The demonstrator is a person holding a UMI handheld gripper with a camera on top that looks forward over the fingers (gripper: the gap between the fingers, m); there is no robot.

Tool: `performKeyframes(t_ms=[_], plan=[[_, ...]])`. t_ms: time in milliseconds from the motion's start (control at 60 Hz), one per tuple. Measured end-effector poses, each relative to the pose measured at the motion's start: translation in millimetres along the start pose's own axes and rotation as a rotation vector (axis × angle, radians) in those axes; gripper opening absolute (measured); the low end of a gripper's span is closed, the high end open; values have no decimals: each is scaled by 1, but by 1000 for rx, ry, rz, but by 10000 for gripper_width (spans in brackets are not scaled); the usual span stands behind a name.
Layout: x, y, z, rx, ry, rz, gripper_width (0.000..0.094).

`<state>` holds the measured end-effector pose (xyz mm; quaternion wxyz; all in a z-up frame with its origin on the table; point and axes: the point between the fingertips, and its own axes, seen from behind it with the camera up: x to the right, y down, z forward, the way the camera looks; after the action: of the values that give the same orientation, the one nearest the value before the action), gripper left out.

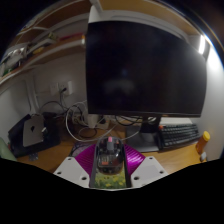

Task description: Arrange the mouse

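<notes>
1. Wooden desk surface ran across the lower part of the scene, with a pale wall behind it and shelves high up on the left side.
2. Farthest left on the desk sat a dark, boxy device — its exact kind could not be told.
3. Just to the right of it, a tangle of cables hung and looped down from the wall toward the desk.
4. A large monitor filled the middle of the scene, its screen dark, standing on the desk behind the gripper.
5. Below the monitor, the gripper pointed forward, its two fingers showing purple pads on their inner faces.
6. The mouse — dark, with some red on its top — sat between the pads, which lay tight against both of its sides, so the gripper was pinching it.
7. To the right, beyond the fingers, a black keyboard lay on the desk under the monitor's right edge.
8. Farthest right, a small yellow object stood near the keyboard's end.
</notes>
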<state>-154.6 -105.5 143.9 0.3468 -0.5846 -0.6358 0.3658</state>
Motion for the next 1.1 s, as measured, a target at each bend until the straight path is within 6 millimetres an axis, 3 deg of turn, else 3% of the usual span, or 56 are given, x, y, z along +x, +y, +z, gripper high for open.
performKeyframes(t_ms=[83, 233, 367, 500, 550, 617, 633, 700, 783, 1100], plan=[[-25, 12, 37, -35, -24, -14, 411], [-56, 62, 88, -132, -49, -24, 412], [-60, 100, 108, -187, -41, -28, 414], [-59, 114, 113, -196, -27, -33, 449], [-60, 115, 113, -206, -30, -49, 543], [-57, 113, 109, -218, -17, -58, 813], [-56, 112, 107, -217, -16, -58, 881], [-56, 105, 93, -223, -19, -41, 847], [-53, 91, 59, -222, -27, -23, 851], [-5, 80, -127, -302, 45, 32, 853]])
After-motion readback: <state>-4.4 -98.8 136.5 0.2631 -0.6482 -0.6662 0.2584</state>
